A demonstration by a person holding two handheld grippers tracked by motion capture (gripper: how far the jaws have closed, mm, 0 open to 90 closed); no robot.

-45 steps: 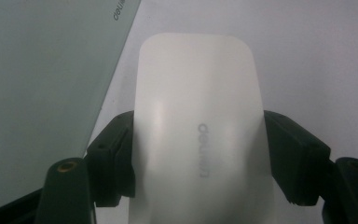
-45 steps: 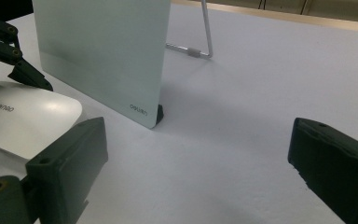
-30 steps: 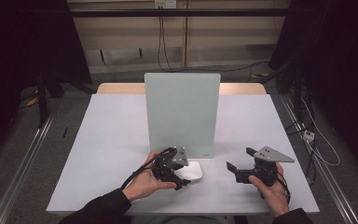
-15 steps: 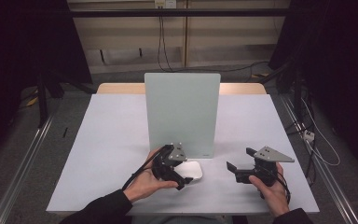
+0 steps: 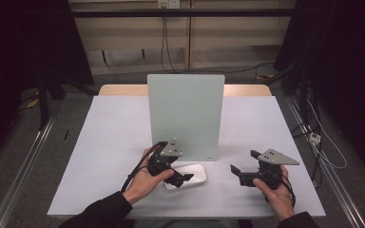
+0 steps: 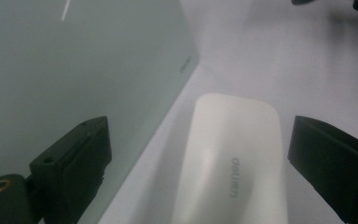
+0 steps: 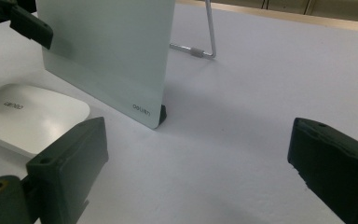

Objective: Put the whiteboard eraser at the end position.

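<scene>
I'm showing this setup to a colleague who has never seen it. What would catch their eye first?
Most striking is the pale green board standing upright mid-table on a wire stand. Right in front of it lies a flat white eraser, with the left gripper over its left end; its jaws have just been opening and stand apart on either side of the eraser, not pressing it. The right gripper is open over bare table to the right.

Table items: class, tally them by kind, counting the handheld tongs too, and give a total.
Upright pale green board: 1
White eraser block: 1
Handheld tongs, left and right: 2
Total: 4
</scene>
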